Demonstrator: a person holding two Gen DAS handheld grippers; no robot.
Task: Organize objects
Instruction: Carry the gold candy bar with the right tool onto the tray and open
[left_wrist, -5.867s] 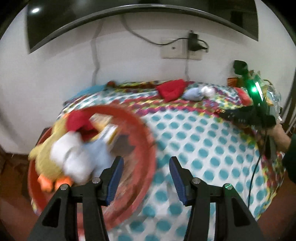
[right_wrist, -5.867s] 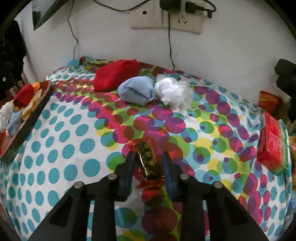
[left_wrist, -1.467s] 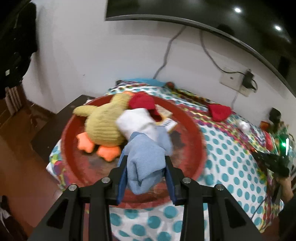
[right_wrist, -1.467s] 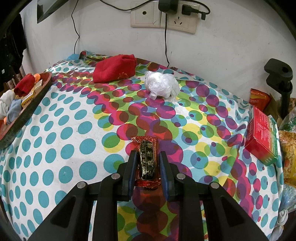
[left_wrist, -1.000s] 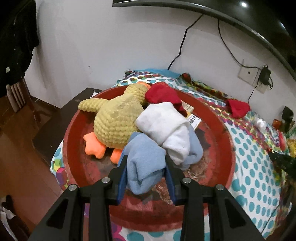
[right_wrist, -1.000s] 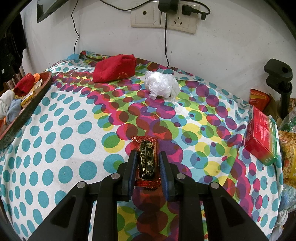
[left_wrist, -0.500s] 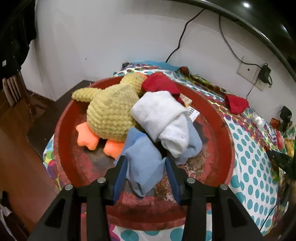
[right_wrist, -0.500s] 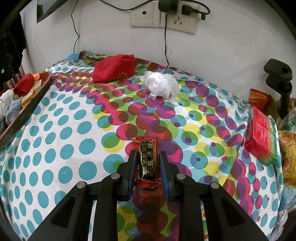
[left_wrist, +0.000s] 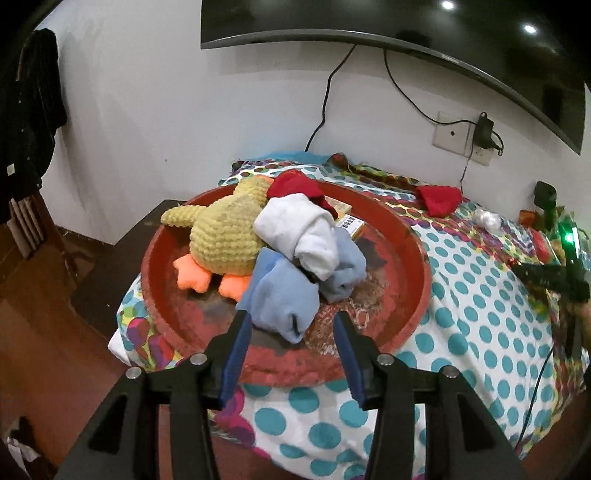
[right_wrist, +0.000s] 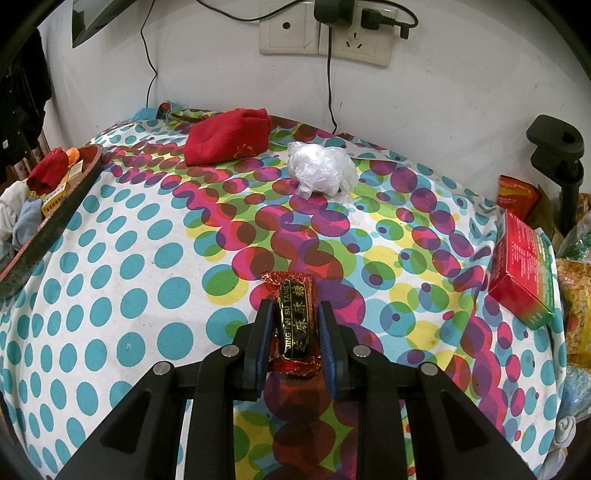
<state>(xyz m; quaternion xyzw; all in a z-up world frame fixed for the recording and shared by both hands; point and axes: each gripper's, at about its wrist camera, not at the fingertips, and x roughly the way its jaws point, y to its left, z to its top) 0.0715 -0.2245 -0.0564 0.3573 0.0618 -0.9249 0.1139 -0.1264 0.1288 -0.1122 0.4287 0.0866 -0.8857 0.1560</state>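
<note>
Left gripper (left_wrist: 291, 328) jaws were opening, pads clear of the light blue sock (left_wrist: 282, 291), which lay in the red tray (left_wrist: 413, 258) at its near side, its near end between the spread fingertips. Release looked done; my read is the clean finish was to let the jaws widen fully, then back straight off without snagging the fabric or tipping the pile. Beside the sock: white sock (left_wrist: 299, 232), second blue sock (left_wrist: 345, 269), yellow plush duck (left_wrist: 225, 229), red cloth (left_wrist: 295, 186), small boxes (left_wrist: 351, 223).

Right gripper (right_wrist: 293, 325) was clamped on a red-wrapped candy bar (right_wrist: 293, 321), low over the tablecloth; likely next for the tray, so keep the grip firm.

Surface: polka-dot tablecloth (right_wrist: 129, 258), tray at its left end. Loose on it: red cloth bundle (right_wrist: 227, 136), crumpled clear plastic bag (right_wrist: 321, 168), red box (right_wrist: 524, 269) at the right edge. White wall behind, outlets (right_wrist: 325, 40) with plugs and cables, a dark screen (left_wrist: 406, 26) mounted above, brown floor.
</note>
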